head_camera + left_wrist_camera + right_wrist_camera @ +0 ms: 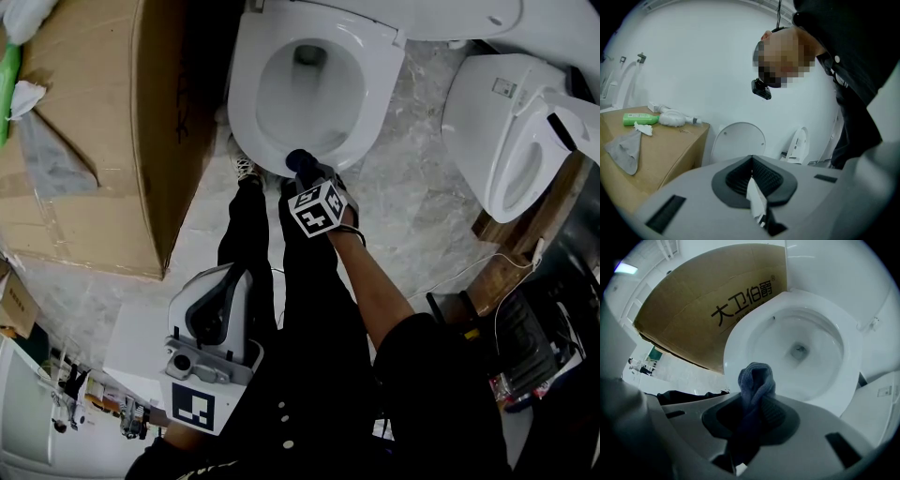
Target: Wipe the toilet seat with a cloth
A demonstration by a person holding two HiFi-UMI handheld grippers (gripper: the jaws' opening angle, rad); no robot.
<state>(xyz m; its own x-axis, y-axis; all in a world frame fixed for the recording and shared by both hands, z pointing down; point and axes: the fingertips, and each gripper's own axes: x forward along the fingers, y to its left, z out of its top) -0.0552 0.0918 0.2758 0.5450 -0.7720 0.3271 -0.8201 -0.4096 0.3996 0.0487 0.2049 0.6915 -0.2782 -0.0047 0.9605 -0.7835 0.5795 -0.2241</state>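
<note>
The white toilet seat (pixel 380 89) rings an open bowl at the top middle of the head view. My right gripper (pixel 302 173), with its marker cube, is shut on a dark blue cloth (pixel 300 160) that rests at the seat's front rim. In the right gripper view the cloth (pixel 757 378) bunches up out of the right gripper (pixel 757 401), just before the seat (pixel 737 350). My left gripper (pixel 228 281) hangs by the person's leg, away from the toilet. Its jaws (pixel 752 176) stand together with nothing between them, facing the wall and the person.
A big cardboard box (pixel 89 178) stands left of the toilet, with a green bottle (pixel 640 119) and a grey rag (pixel 626 152) on top. A second white toilet (pixel 506 131) stands at the right. Cables and tools (pixel 525 342) lie at the lower right.
</note>
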